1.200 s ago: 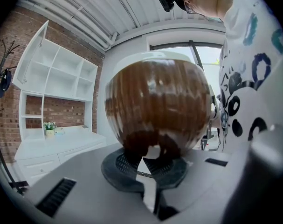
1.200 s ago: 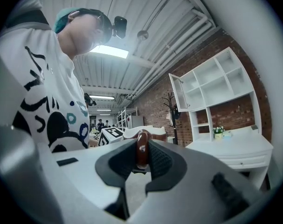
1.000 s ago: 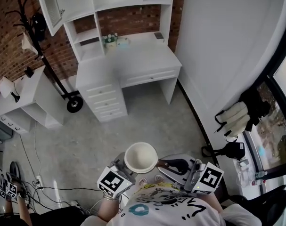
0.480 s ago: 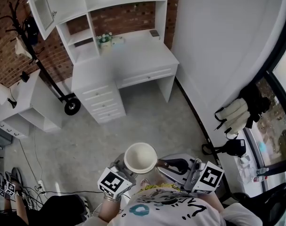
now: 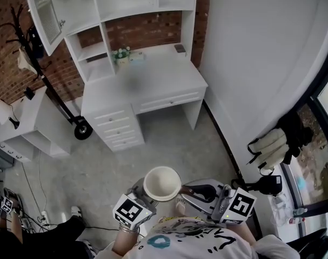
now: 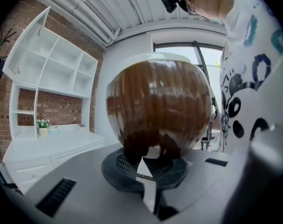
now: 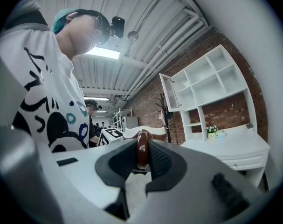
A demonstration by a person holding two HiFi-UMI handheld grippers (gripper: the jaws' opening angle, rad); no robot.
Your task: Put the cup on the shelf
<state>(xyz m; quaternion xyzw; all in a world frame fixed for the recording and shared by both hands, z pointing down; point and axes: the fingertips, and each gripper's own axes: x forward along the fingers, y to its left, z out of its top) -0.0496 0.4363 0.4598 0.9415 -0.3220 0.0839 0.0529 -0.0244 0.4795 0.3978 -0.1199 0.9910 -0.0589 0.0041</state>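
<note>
We hold the cup [image 5: 162, 183] mouth-up close to our chest, above the floor [image 5: 169, 139] and well apart from the white shelf [image 5: 95, 51] that rises at the back of the tabletop [image 5: 153, 82]. Our left gripper [image 5: 144, 192] is clamped on the base of the cup's brown body. Our right gripper [image 5: 192, 190] pinches the cup's handle [image 7: 142, 149] between narrow jaws. A small plant [image 5: 120, 54] stands on the tabletop.

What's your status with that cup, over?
Left gripper shut on cup base, right gripper shut on its handle. Cup upright over floor, well short of shelf. Only the desk stands below the shelf.
</note>
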